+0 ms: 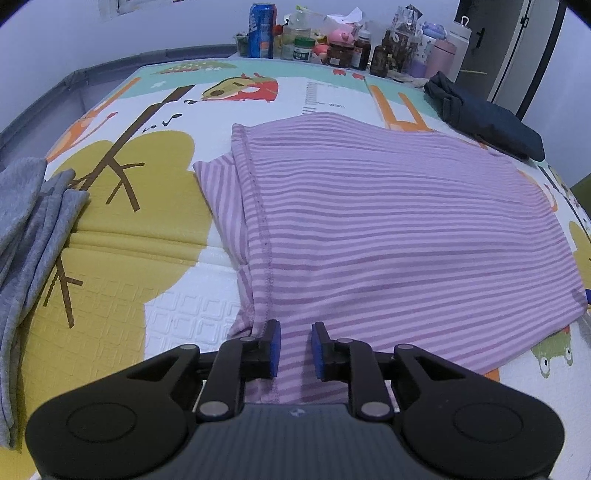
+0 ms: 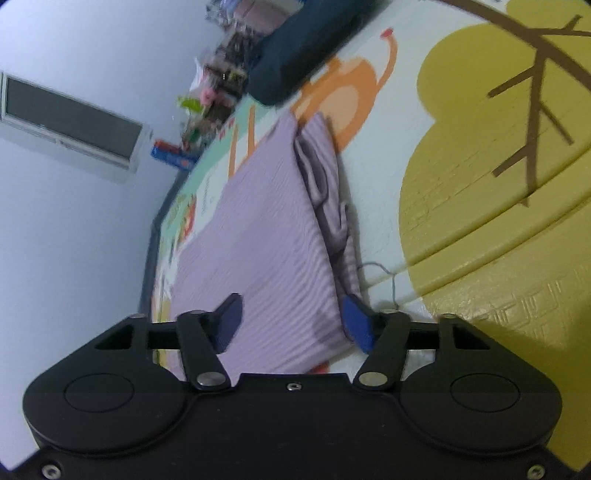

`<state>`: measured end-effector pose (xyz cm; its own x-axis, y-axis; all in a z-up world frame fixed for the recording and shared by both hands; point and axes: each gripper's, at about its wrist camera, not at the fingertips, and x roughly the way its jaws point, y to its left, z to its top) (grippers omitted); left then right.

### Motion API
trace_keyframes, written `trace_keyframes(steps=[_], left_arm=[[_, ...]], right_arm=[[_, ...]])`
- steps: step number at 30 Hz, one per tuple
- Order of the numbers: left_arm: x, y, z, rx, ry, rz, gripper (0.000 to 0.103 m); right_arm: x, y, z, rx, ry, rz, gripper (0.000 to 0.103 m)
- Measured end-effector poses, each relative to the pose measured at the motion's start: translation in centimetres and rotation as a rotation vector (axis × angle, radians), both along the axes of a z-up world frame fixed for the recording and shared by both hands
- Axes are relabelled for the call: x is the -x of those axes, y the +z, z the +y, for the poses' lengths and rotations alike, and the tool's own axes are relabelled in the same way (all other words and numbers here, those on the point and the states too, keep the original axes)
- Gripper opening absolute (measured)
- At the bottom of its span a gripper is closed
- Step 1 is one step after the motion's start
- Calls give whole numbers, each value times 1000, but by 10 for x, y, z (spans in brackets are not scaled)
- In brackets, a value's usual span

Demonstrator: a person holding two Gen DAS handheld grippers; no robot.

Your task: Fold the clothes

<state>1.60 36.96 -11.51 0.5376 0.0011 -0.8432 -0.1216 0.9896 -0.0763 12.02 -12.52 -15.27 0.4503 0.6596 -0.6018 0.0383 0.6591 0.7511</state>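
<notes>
So the whole thing sits on a cartoon-print foam play mat (image 1: 147,229) with a yellow tree and orange animals, pale wall behind, and a clutter of bottles and jars (image 1: 332,40) plus a blue soda can (image 1: 262,29) lined up at the far edge. From the left wrist view, the purple striped shirt (image 1: 388,229) is spread flat across the middle of the mat, one side folded over so a hemmed edge runs from far to near. A grey garment (image 1: 26,258) is bunched at the left edge and a dark navy folded garment (image 1: 487,118) lies at the far right, apart from the shirt. The left tongs (image 1: 296,349) sit right at the shirt's near edge with a narrow gap between the blue pads; striped cloth shows in that gap, but I can't tell if they're actually pinching it. The right wrist view is tilted hard and a bit blurry: same shirt (image 2: 258,236) stretching away, the navy garment (image 2: 295,51) beyond it. The right tongs (image 2: 291,321) are spread apart, straddling the shirt's near corner, pads not pressing on it.
</notes>
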Motion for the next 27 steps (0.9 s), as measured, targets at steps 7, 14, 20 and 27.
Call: trace_keyframes(steps=[7,14,20,27], left_arm=[[0,-1,-3,-22,-22,2,21],[-2,0,-4,-35,-42,9,22],[-2,-1,1,-84,-85,13,23],[-3,0,17,-61,-85,19,23]], right_arm=[[-1,-2,13,106,52,-12,29],[8,-3,14,119,79,-14,4],[18,1,11,112,92,29,3],[54,6,17,137,148,82,3]])
